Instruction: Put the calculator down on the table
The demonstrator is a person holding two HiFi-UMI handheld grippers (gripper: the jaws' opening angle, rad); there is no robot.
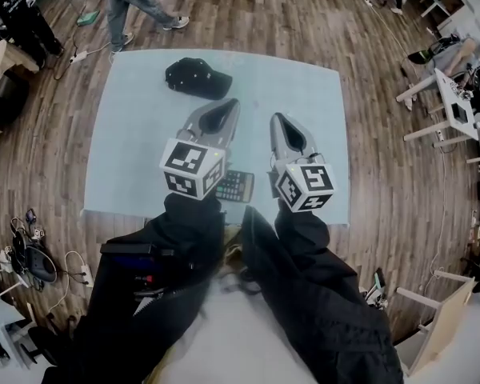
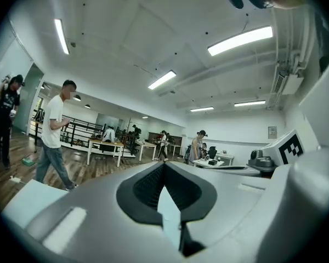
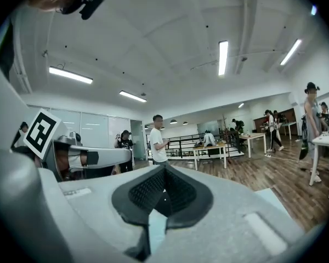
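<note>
The calculator (image 1: 237, 186) is lying flat on the pale blue table (image 1: 304, 86), close to the table's near edge. It is sitting between the two marker cubes as seen from the head view, with its left part hidden under the left cube (image 1: 194, 168). Neither gripper is touching it.

The left gripper (image 1: 228, 106) is hanging above the table, pointing toward the far side. Its jaws are sitting fully together, the dark pads (image 2: 148, 188) meeting at the tip and nothing between them — only a sliver of table is showing through the gap lower down. The right gripper (image 1: 278, 122) is hanging just beside it on the right, roughly parallel to it. Its jaws are also pressing tip to tip, with nothing in their grip, and its pads (image 3: 145, 193) are bare. The right cube (image 1: 306, 186) is sitting at the near end of that gripper. Black sleeves (image 1: 184, 238) are running back from both cubes toward the person.

A black cap (image 1: 198, 77) is lying on the far left part of the table, well apart from the calculator.

Both gripper views are looking out level across the room — wooden floor (image 1: 248, 10), white tables, ceiling strip lights. A person in a white tee and jeans (image 2: 54, 136) is standing beyond the far left corner of the table, and another in black (image 2: 5, 119) is standing further left.
</note>
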